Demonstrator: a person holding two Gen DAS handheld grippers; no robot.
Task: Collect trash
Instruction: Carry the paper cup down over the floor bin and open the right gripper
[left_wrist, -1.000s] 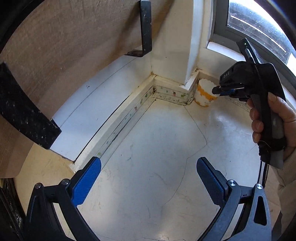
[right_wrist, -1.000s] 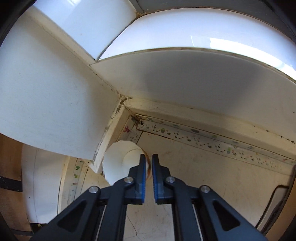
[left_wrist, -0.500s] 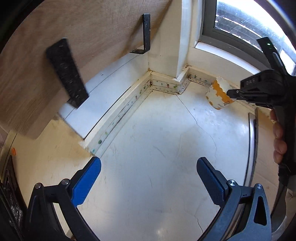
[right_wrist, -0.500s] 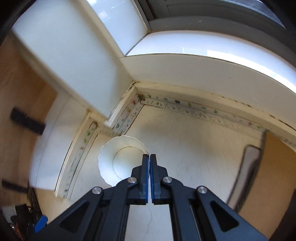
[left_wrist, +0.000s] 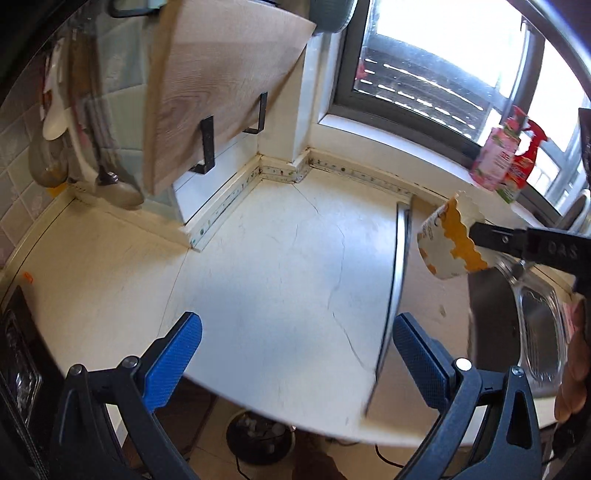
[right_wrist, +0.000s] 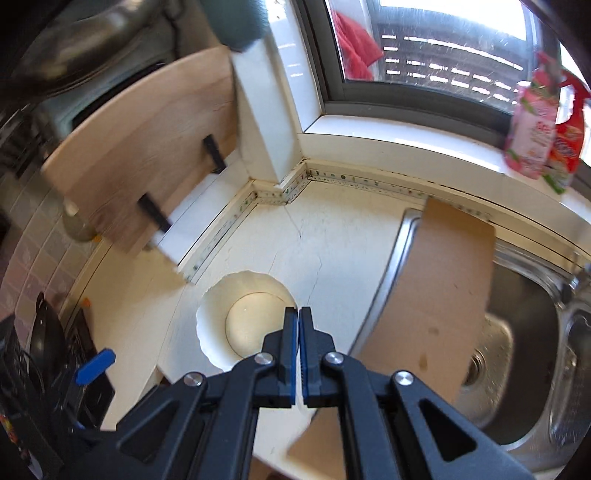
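Right gripper (right_wrist: 297, 314) is clamped flat on the rim of the paper cup (right_wrist: 243, 325); the 2 blue pads meet on the wall at the cup's 3 o'clock edge. Cup is off the counter, open mouth facing the right wrist camera, white inside, round base visible.

Left wrist view: same cup (left_wrist: 448, 240) at 3 o'clock, hanging tilted from the right gripper (left_wrist: 476, 230) tip, white with an orange scalloped band. It is in the air over the seam between the counter and the brown board. Part of a hand (left_wrist: 572, 384) shows at 4 o'clock.

Left gripper (left_wrist: 295, 343) is wide apart, nothing between the pads, pointing down at the bare white countertop (left_wrist: 258, 277).

Surroundings:
- Brown board (right_wrist: 436, 295) lies over the left part of the steel sink (right_wrist: 524, 350), at 3 o'clock in the right wrist view.
- Wooden cutting board (left_wrist: 218, 88) stands in black brackets at 11 o'clock.
- Pink spray bottle (left_wrist: 506, 155) on the window sill at 2 o'clock.
- Utensils (left_wrist: 74, 147) hang at 9 to 10 o'clock, blurred.
- Floor and a round dark object (left_wrist: 258, 439) below the counter edge at 6 o'clock, can't tell what it is.
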